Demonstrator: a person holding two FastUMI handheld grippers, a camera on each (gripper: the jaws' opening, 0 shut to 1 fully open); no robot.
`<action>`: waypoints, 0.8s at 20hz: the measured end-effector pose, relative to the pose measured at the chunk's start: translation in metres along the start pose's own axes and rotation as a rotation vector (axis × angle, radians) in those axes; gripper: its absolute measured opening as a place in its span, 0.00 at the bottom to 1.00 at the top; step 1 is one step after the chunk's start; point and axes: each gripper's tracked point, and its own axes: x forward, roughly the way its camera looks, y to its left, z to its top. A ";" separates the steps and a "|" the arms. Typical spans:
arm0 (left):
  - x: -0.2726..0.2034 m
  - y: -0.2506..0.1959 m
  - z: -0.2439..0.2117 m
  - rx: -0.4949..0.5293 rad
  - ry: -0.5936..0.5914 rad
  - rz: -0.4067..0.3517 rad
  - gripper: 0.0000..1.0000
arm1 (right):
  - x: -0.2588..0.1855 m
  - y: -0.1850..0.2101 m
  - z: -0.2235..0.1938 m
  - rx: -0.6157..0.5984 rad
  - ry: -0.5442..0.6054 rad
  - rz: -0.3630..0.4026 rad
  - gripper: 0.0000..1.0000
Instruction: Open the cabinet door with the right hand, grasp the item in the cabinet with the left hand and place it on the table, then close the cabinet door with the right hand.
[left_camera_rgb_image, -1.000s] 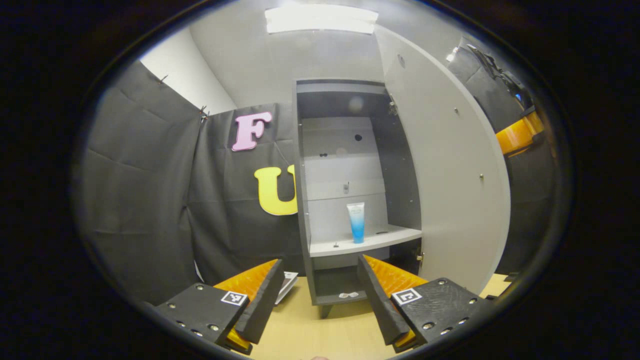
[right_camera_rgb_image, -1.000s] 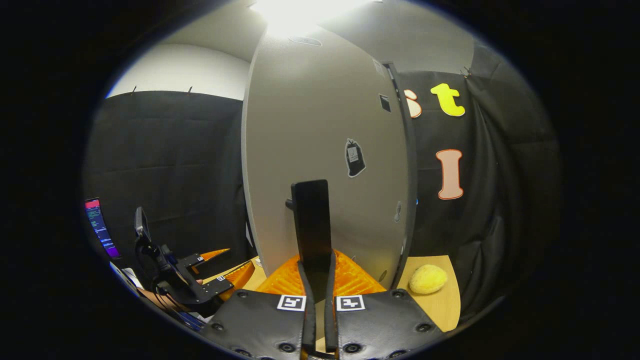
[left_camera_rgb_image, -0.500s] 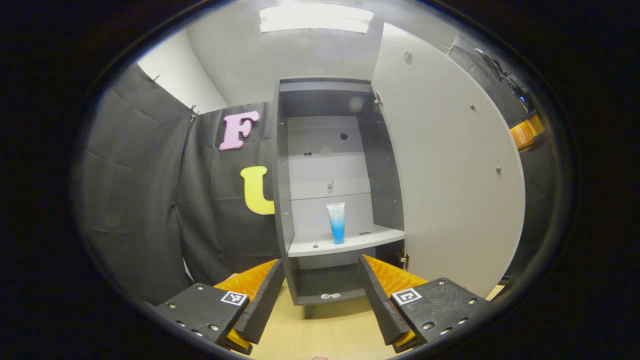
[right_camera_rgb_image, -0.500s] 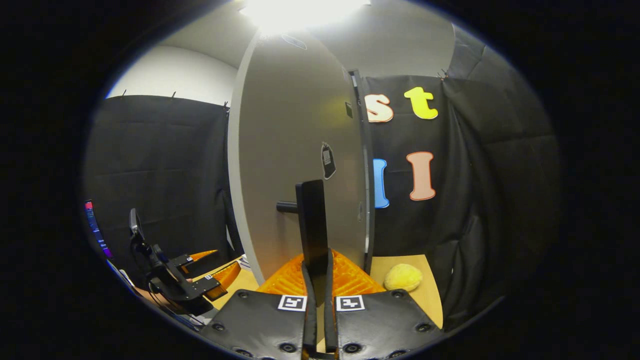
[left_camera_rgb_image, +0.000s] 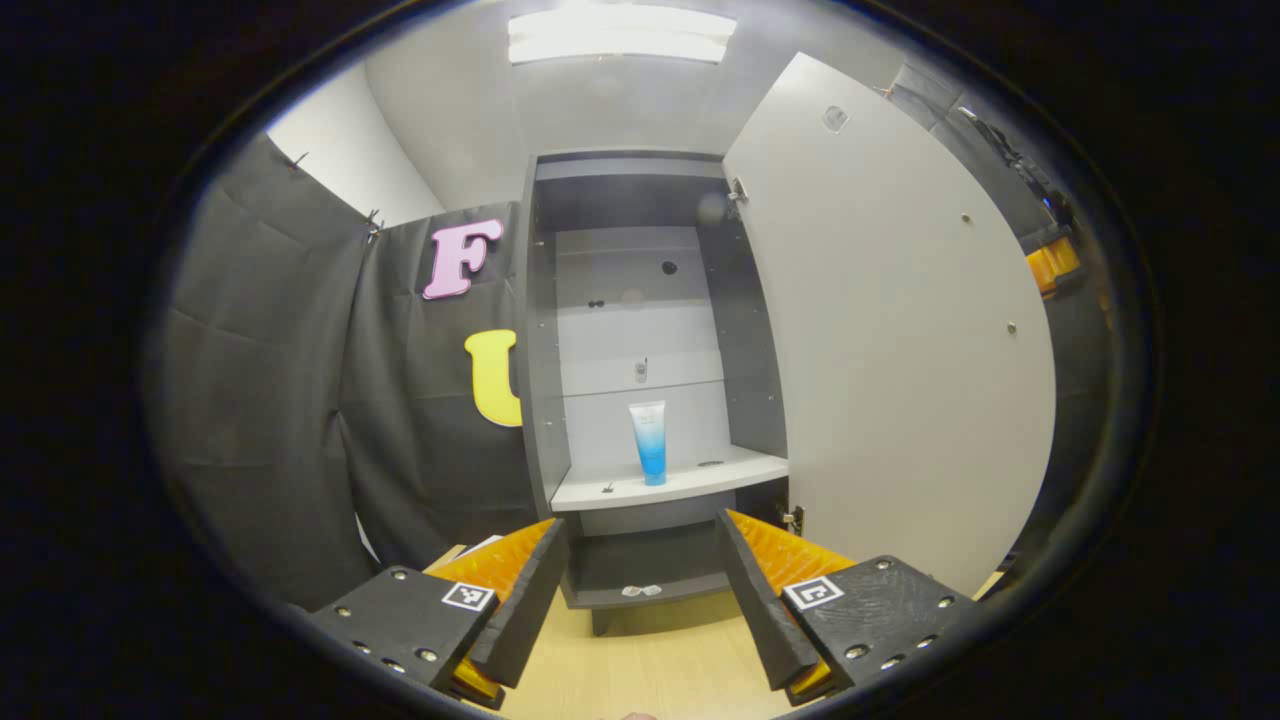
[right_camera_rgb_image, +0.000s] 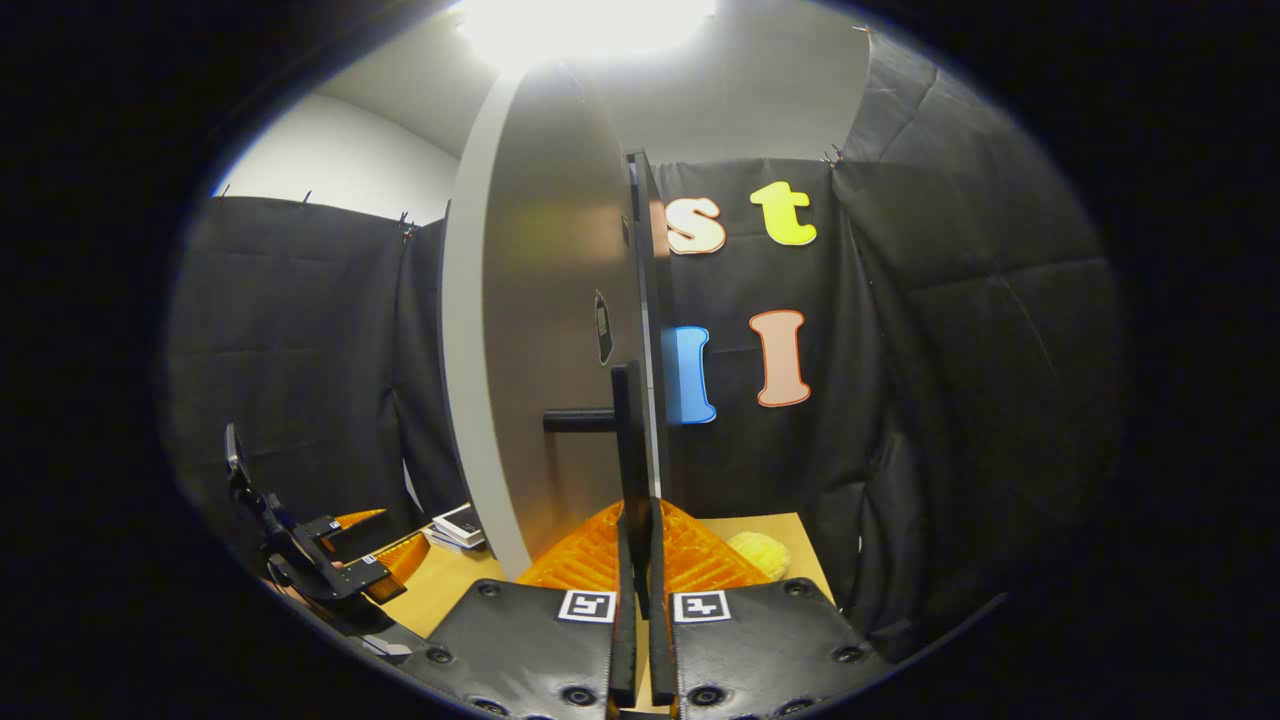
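Two grippers. Right gripper (right_camera_rgb_image: 636, 560) fingers clamped on the black door handle (right_camera_rgb_image: 630, 440) of the cabinet door (left_camera_rgb_image: 890, 330), which is swung wide open. Left gripper (left_camera_rgb_image: 640, 600) fingers spread, holding nothing, over the table (left_camera_rgb_image: 650, 670) facing the cabinet (left_camera_rgb_image: 540, 400). Blue tube (left_camera_rgb_image: 649, 441) upright mid-shelf (left_camera_rgb_image: 690, 480), near its front edge. Yellow sponge (right_camera_rgb_image: 755, 553) at table's far edge.
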 end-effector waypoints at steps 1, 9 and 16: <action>0.000 -0.002 0.000 0.003 0.000 -0.001 0.89 | 0.001 -0.001 0.001 -0.004 -0.009 0.007 0.10; 0.013 -0.012 0.008 0.001 -0.003 0.004 0.89 | -0.045 0.001 -0.001 0.021 -0.025 0.055 0.10; 0.036 -0.039 0.033 0.003 -0.035 0.010 0.89 | -0.093 -0.063 -0.021 -0.048 -0.025 -0.141 0.22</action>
